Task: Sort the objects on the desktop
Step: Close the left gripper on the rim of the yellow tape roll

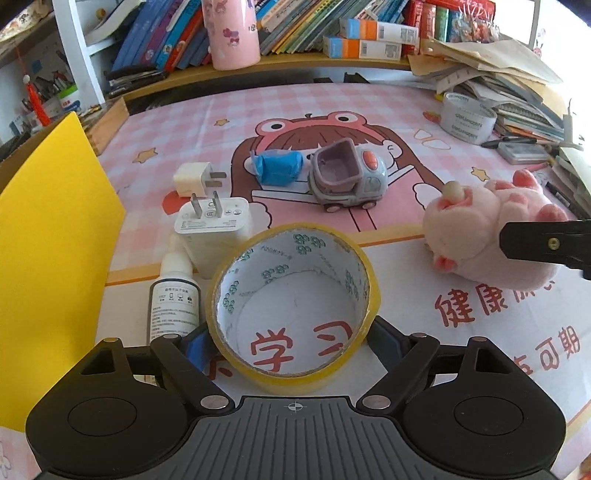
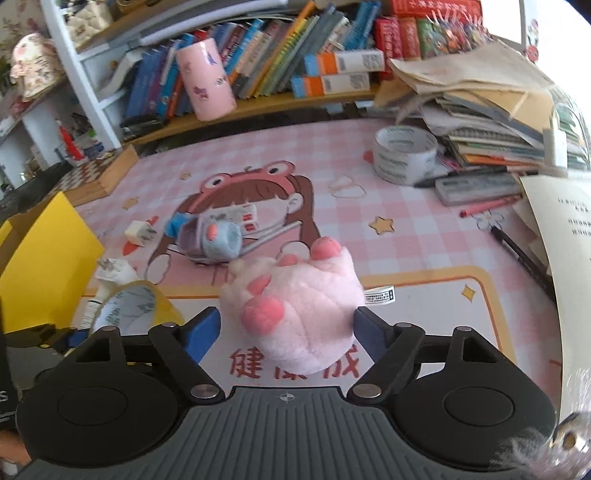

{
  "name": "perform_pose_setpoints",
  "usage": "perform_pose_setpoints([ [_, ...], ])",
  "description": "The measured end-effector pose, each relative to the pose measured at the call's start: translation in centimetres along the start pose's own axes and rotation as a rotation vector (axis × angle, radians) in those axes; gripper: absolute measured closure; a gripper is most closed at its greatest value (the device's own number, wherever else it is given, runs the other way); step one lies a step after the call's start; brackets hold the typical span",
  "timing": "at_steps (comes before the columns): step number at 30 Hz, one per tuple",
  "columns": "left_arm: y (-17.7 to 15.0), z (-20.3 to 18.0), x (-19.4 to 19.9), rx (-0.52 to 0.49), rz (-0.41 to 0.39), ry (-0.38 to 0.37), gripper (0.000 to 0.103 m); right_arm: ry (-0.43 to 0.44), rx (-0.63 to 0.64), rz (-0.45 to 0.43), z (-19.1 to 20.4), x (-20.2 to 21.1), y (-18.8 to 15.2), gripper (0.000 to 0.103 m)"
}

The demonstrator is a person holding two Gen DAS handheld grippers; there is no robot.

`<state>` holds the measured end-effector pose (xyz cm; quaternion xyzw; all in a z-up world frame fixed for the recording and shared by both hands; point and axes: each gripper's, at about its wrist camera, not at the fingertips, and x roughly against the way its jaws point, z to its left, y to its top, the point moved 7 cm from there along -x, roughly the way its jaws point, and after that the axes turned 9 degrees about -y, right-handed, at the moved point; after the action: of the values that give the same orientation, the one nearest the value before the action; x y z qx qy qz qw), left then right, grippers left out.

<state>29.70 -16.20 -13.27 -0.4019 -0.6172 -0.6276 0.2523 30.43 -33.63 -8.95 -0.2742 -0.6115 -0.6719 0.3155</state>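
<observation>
Left wrist view, bottom centre: left gripper (image 1: 291, 341) straddles the yellow tape roll (image 1: 293, 306), which lies flat on the desk mat (image 1: 461, 350); both blue pads sit right at the roll's outer sides, but whether they press it I cannot tell, so grasp unclear. Right wrist view, bottom centre: right gripper (image 2: 286, 330) has the pink plush paw (image 2: 303, 310) between its fingers; a gap shows beside the left pad, right pad just beside the fur, so it reads released, not clenched. Left of the tape roll, lower left: small white bottle (image 1: 173, 306) lying down, a big white charger (image 1: 214, 229) just behind it, prongs up. Far left edge: yellow box (image 1: 48, 258). Mid frame: small white plug (image 1: 197, 179), blue wrapped packet (image 1: 277, 166) touching or just beside the purple-grey toy car (image 1: 347, 177). Right of middle, the plush paw with the right gripper's black finger over it at the edge. Upper right: white tape roll (image 1: 467, 118) near a paper stack (image 1: 509, 85). Top: pink cup (image 1: 231, 33) on the bookshelf (image 1: 295, 61).
</observation>
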Motion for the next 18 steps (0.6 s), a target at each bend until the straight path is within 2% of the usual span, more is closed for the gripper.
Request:
perform_pose_setpoints([
  [3, 0.0, 0.1, 0.7, 0.042, -0.010, -0.028, 0.018, -0.028, 0.001, 0.001, -0.4, -0.9, -0.2, 0.022],
  [11, 1.6, -0.1, 6.5, 0.088, -0.150, -0.097, 0.018, -0.073, 0.030, 0.025, -0.9, -2.5, -0.1, 0.017],
  [14, 1.7, 0.2, 8.4, 0.098, -0.189, -0.092, 0.018, -0.089, 0.046, 0.012, -0.9, -2.4, 0.0, 0.012],
  [16, 1.6, 0.2, 9.5, 0.087, -0.206, -0.083, 0.018, -0.091, 0.045, 0.005, -1.0, -2.3, -0.1, 0.005],
  [18, 1.4, 0.1, 10.2, 0.074, -0.212, -0.074, 0.018, -0.094, 0.027, -0.003, -1.2, -2.2, 0.0, 0.003],
])
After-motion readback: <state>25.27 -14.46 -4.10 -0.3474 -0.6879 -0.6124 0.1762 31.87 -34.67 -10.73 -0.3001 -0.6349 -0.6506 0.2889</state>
